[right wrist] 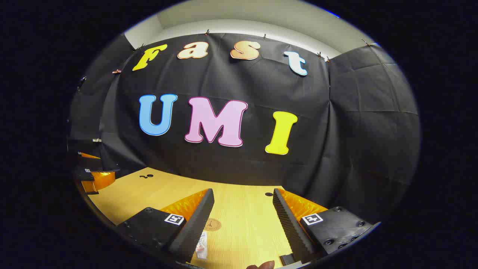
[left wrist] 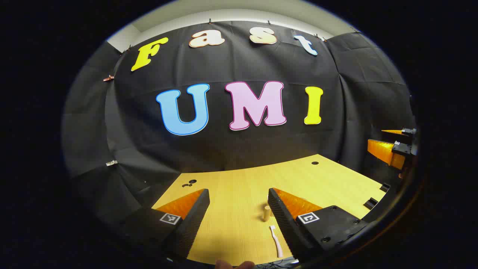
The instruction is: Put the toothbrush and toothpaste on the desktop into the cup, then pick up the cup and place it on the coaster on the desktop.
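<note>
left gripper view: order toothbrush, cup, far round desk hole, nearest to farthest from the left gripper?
1. Toothbrush: lying on the desk, by the left gripper's right finger.
2. Cup: upright, just beyond the brush.
3. Hole: far back right, near the wall.

A light wood-grain table (left wrist: 239, 186) stands against a black cloth wall (left wrist: 242, 145) that hangs in creased panels. Small round dark holes (left wrist: 314, 163) sit near the table's far edge, and another hole (right wrist: 269, 194) shows in the right gripper view. Above the cloth runs a pale wall strip (right wrist: 254, 26).
</note>
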